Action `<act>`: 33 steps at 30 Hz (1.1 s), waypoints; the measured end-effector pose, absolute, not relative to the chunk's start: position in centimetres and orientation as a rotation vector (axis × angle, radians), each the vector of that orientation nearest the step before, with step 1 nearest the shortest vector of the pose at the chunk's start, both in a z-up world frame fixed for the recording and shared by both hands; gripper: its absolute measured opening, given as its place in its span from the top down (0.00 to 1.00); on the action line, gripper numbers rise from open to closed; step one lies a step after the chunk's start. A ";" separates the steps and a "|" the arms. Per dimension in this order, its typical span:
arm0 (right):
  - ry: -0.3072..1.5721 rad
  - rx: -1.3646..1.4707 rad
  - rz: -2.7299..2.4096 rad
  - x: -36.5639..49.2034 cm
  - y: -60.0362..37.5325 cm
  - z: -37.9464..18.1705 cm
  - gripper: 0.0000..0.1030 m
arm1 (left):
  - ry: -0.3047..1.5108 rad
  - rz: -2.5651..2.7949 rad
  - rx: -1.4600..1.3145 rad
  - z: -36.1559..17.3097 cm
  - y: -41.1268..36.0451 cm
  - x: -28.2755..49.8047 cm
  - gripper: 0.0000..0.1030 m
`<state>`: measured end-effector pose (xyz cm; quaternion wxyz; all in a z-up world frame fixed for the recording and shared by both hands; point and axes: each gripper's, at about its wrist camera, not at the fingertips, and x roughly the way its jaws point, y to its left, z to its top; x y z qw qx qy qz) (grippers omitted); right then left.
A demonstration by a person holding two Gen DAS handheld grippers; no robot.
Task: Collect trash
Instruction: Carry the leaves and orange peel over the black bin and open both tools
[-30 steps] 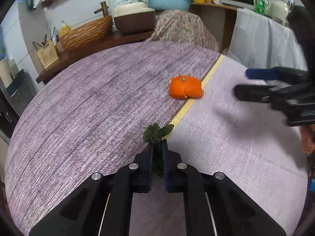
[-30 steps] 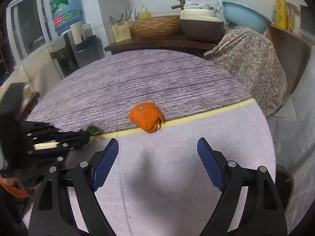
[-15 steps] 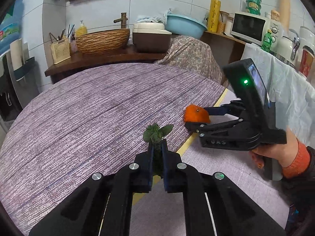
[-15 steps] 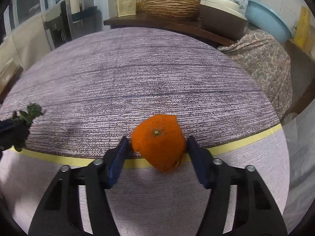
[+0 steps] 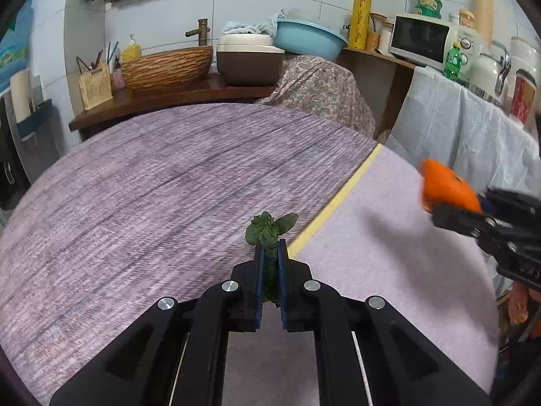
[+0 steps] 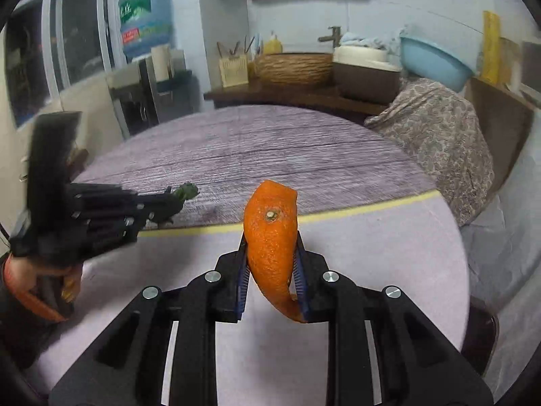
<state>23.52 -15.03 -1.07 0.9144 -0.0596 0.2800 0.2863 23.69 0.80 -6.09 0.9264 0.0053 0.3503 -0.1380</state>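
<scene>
I'm watching the round table (image 6: 372,270) passing under both loads. My right gripper (image 6: 270,264) is closing on the folding orange peel (image 6: 270,237), which could squirt out. My left gripper (image 5: 269,264) is pinching the green leaf scrap (image 5: 267,230), both angled downward.

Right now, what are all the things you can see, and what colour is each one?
Orange peel: one, orange, pinched between the right gripper's fingers, off the table.
Leafy scrap: one, dark green, clamped in the left gripper.
Table: one, purple cloth with a yellow stripe.
Basket: one, tan, back counter.
Basin: one, light blue, behind the covered object.
Microwave: one, white, right shelf.
Left gripper: black, shut.
Right gripper: black, closing on the peel.
</scene>
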 end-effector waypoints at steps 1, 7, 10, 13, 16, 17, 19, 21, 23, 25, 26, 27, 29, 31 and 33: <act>0.572 -0.116 0.577 23.0 -16.7 -1.2 0.77 | 0.724 -0.300 0.003 -5.8 0.3 23.6 0.92; 0.577 -0.062 0.341 21.4 -30.5 -3.4 0.77 | 0.721 -0.457 0.051 -3.5 -6.6 22.4 0.92; 0.599 0.013 0.205 21.0 -37.6 -4.8 0.77 | 0.722 -0.568 0.080 -2.6 -11.5 22.3 0.92; 0.612 0.041 0.103 20.3 -42.4 -6.3 0.77 | 0.715 -0.657 0.114 -2.3 -16.9 22.5 0.92; 0.619 0.056 0.045 19.4 -45.3 -7.6 0.77 | 0.721 -0.751 0.132 -2.3 -22.1 22.4 0.92; 0.620 0.063 0.041 19.3 -45.7 -7.9 0.77 | 0.726 -0.785 0.142 -2.4 -24.2 22.3 0.92; 0.626 0.059 0.020 19.0 -46.6 -8.7 0.77 | 0.740 -0.821 0.162 -3.0 -27.3 22.2 0.92; 0.633 0.051 -0.001 18.6 -47.0 -9.6 0.77 | 0.766 -0.846 0.181 -4.1 -30.1 22.1 0.92; 0.641 0.072 0.001 18.3 -47.5 -10.5 0.77 | 0.800 -0.866 0.208 -5.5 -33.1 22.3 0.92; 0.653 0.088 0.005 18.2 -47.8 -11.5 0.77 | 0.830 -0.867 0.229 -6.8 -35.0 22.7 0.92; 0.661 0.085 0.001 18.2 -47.8 -12.0 0.77 | 0.858 -0.868 0.235 -7.8 -36.1 23.1 0.92; 0.670 0.082 -0.003 18.2 -47.7 -12.6 0.77 | 0.880 -0.868 0.235 -8.5 -36.8 23.4 0.92; 0.686 0.092 0.003 18.4 -47.8 -13.5 0.77 | 0.930 -0.853 0.241 -10.2 -38.1 24.2 0.92; 0.705 0.093 0.004 18.5 -47.8 -14.6 0.77 | 0.959 -0.835 0.261 -11.5 -39.2 24.5 0.92; 0.721 0.089 0.010 18.8 -47.7 -15.4 0.77 | 0.984 -0.821 0.272 -12.6 -39.8 24.8 0.92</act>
